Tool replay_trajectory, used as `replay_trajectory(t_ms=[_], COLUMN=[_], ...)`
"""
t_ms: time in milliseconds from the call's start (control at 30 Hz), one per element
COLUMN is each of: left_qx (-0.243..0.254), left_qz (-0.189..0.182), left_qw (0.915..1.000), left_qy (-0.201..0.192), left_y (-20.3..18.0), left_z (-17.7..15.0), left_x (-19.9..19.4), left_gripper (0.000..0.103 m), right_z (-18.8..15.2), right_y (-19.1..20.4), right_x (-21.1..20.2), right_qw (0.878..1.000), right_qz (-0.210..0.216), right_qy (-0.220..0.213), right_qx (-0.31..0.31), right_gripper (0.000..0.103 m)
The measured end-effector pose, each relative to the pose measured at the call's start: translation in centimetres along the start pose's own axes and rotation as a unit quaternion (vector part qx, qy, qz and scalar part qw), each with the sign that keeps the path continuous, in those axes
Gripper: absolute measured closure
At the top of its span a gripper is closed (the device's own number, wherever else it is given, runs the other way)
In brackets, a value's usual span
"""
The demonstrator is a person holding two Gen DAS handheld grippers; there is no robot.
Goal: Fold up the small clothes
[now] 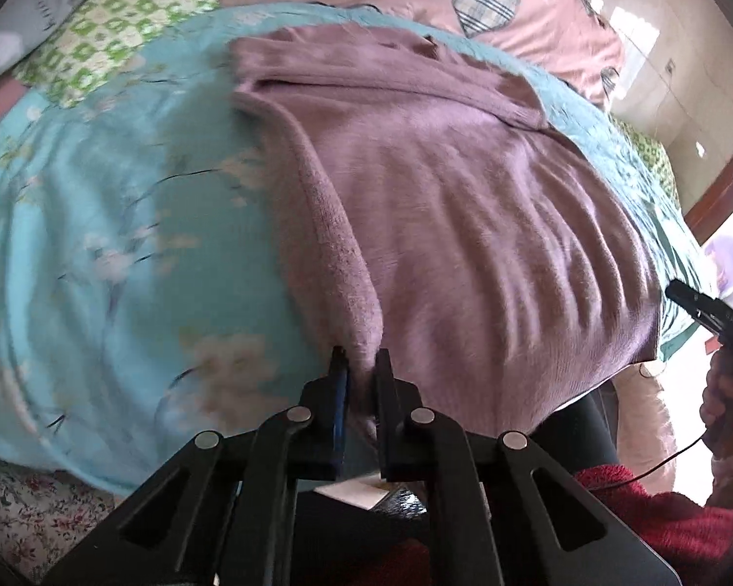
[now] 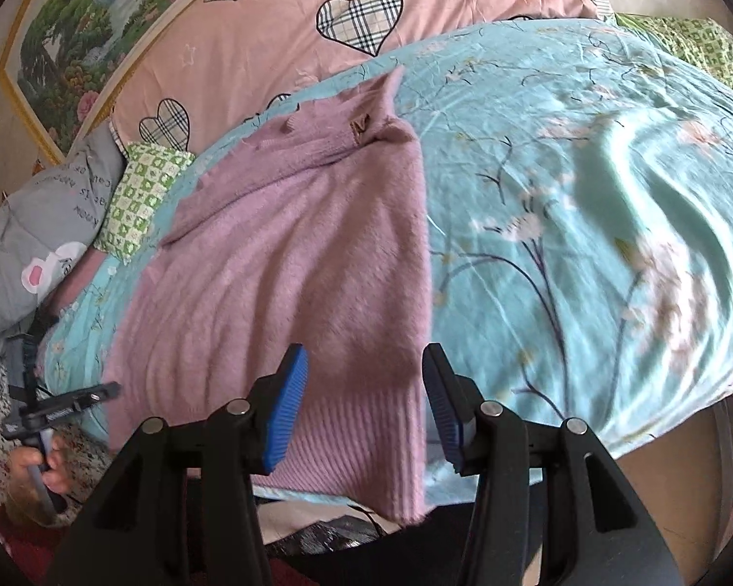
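Observation:
A mauve knitted sweater (image 1: 464, 205) lies spread on a turquoise floral sheet (image 1: 112, 244). My left gripper (image 1: 361, 361) is shut on the sweater's near left hem corner, fabric bunched between the blue pads. In the right wrist view the sweater (image 2: 288, 263) lies with its collar far and ribbed hem near. My right gripper (image 2: 366, 381) is open, jaws wide apart, hovering just above the hem's right corner, not touching it. The left gripper (image 2: 68, 405) shows at the left edge there; the right gripper (image 1: 708, 312) shows at the right edge of the left wrist view.
A pink quilt with plaid hearts (image 2: 317, 14) lies behind the sweater. A green checked pillow (image 2: 141, 195) and a grey pillow (image 2: 29, 244) lie at the left. The sheet (image 2: 586, 224) is wrinkled to the right. A framed landscape picture (image 2: 73, 39) hangs on the wall.

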State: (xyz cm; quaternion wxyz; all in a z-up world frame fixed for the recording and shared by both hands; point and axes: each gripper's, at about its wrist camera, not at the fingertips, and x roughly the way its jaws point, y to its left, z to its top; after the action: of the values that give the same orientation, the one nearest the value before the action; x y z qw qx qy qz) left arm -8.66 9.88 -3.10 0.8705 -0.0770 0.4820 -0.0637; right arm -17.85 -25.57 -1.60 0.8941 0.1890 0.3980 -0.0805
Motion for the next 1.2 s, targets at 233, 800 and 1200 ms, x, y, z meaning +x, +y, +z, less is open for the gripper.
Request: replay_trajectory(t_ms=[233, 800, 1200], left_qx=[-0.069, -0.063, -0.087], left_qz=[-0.046, -0.078, -0.156], left_qw=[0.9962, 0.9949, 0.9816], left_qy=[0.026, 0.01, -0.068], left_y=[4.4, 2.2, 3.5], left_z=[-2.2, -3.2, -2.0], left_x=[1.2, 3.6, -0.4], left_gripper=[0.075, 0.095, 0.097], right_z=[-1.4, -2.8, -1.2], right_y=[-1.5, -2.8, -1.7], right_x=[0.8, 3.6, 1.7], right_qw=[0.999, 0.984, 0.978], right_qz=[0.029, 0.167, 0.202], right_qy=[0.03, 0.036, 0.014], right_qx=[0.006, 0.055, 0.046], right_gripper=[0.053, 0.092, 0.096])
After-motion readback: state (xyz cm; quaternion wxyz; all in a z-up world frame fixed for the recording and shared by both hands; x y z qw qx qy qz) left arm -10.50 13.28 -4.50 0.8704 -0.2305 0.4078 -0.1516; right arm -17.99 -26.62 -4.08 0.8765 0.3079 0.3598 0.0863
